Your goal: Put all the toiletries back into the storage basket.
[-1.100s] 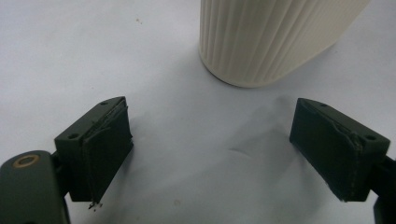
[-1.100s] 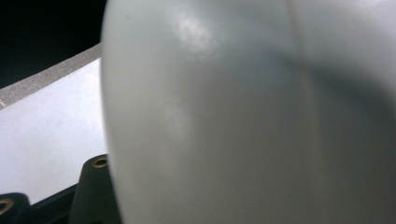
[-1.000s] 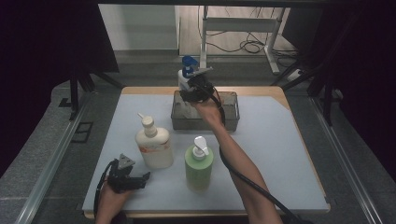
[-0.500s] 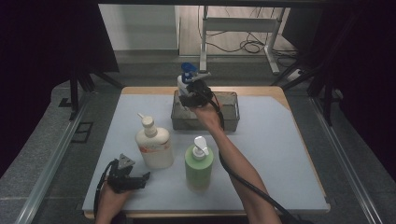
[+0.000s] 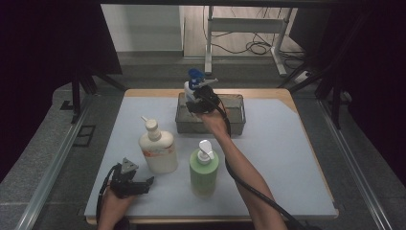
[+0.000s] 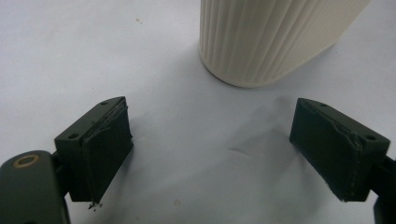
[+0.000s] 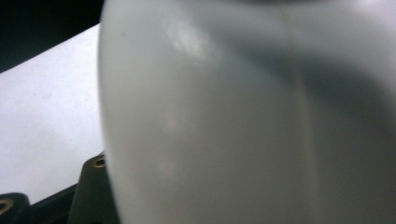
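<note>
A white pump bottle with a blue top (image 5: 192, 84) stands upright at the back left corner of the grey bin (image 5: 235, 122). My right gripper (image 5: 200, 98) is shut on its body. In the right gripper view the bottle's white wall (image 7: 243, 116) is pressed close, with one black finger (image 7: 91, 185) beside it at the lower left. I cannot tell whether the bottle's base touches the bin floor. My left gripper (image 5: 143, 184) rests open on the mat at the front left, with bare mat between its jaws (image 6: 224, 154). The ribbed cream bottle (image 6: 271, 37) stands just beyond it.
A cream pump bottle (image 5: 157, 148) and a green pump bottle (image 5: 203, 170) stand side by side on the pale mat (image 5: 287, 158), in front of the bin. My right forearm passes just right of the green bottle. Dark floor and table legs lie beyond the far edge.
The right hand and its bottle have shifted only very slightly at the bin. The left gripper has not moved.
</note>
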The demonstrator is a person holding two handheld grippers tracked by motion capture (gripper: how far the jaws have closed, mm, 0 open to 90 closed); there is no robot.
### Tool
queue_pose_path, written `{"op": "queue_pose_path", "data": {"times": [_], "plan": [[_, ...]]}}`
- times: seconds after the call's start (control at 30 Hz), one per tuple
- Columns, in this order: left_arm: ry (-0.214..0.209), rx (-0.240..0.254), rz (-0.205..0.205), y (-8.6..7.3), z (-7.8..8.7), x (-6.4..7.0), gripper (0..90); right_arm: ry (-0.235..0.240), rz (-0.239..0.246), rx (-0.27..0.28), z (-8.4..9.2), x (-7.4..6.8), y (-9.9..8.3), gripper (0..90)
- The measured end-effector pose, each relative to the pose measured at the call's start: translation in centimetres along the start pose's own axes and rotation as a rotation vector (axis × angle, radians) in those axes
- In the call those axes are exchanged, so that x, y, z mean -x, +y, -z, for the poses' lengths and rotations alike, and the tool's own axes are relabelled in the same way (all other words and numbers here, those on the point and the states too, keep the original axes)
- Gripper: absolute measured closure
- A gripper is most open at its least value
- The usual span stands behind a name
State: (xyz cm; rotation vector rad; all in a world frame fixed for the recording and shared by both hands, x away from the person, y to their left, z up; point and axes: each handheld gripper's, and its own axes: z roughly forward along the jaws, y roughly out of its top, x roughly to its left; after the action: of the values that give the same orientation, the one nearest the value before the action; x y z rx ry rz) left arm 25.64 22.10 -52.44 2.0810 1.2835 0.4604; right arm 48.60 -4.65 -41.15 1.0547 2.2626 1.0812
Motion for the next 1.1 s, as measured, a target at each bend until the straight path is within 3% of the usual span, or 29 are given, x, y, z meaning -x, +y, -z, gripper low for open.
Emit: {"op": "queue_pose_path", "data": {"times": [0.43, 0.73, 1.1], "plan": [[0.000, 0.000, 0.000, 0.0, 0.0, 0.0, 12.3, 0.023, -0.022, 0.011, 0.2, 0.4, -0.4, 36.4], [0.000, -0.001, -0.001, 0.0, 0.0, 0.0, 12.3, 0.005, 0.007, -0.009, -0.1, 0.4, -0.6, 28.3], [-0.001, 0.001, 0.000, 0.0, 0.0, 0.0, 12.3, 0.030, 0.019, -0.012, 1.0, 0.6, -1.3, 25.3]]}}
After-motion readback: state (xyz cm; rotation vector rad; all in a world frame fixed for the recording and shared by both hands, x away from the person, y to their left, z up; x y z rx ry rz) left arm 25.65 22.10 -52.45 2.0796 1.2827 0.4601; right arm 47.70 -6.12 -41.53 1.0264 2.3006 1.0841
